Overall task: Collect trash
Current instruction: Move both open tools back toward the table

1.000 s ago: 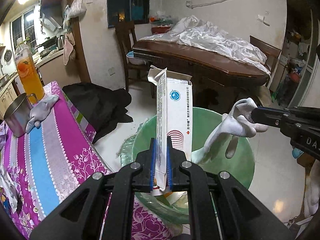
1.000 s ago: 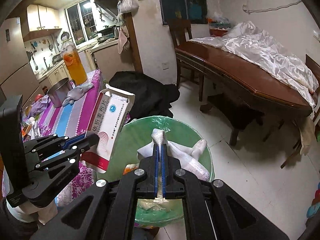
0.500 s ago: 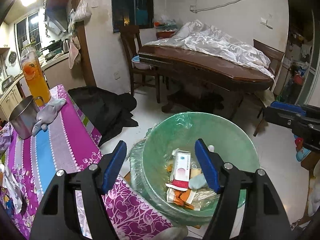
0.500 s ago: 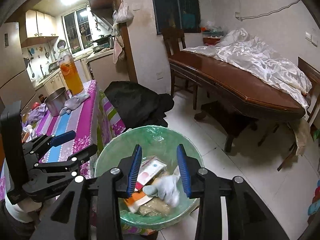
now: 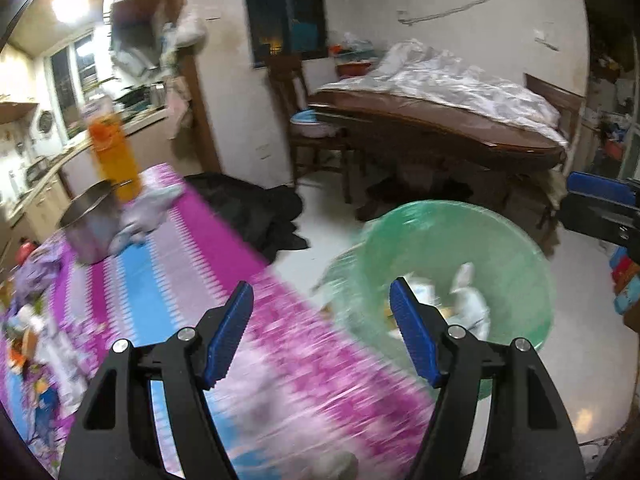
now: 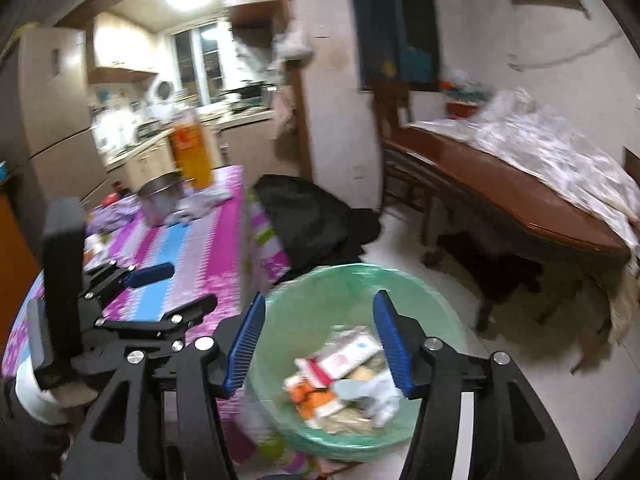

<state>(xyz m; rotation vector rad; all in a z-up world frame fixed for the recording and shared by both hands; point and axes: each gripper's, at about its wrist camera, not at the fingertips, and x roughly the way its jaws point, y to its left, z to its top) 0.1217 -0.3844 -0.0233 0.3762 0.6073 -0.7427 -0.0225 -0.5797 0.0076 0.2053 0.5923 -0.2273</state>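
Note:
A green trash bin point(image 6: 320, 284) lined with a bag stands on the floor beside the table; it also shows in the left wrist view as the bin point(image 5: 500, 240). Inside lie a white and red carton point(image 6: 348, 354), a pale glove point(image 6: 380, 394) and other scraps. My right gripper point(image 6: 318, 344) hangs over the bin, its jaws opening with nothing pressed between them. My left gripper point(image 5: 320, 330) stands open and empty over the table's corner, left of the bin. On the table, a second glove point(image 5: 144, 216) lies by a steel pot point(image 5: 90, 226). Both views are blurred.
The table wears a purple, blue and white striped cloth point(image 5: 168, 280) with an orange drink bottle point(image 5: 114, 152) and small clutter at the far left. A dark cloth heap point(image 6: 312, 220) lies on the floor. A brown wooden table point(image 6: 520, 204) with a white sheet stands right.
Both grippers opened and dropped their loads: the carton and the glove fell into the bin. The left gripper then swung left over the table; the right one drew back slightly and spread wider.

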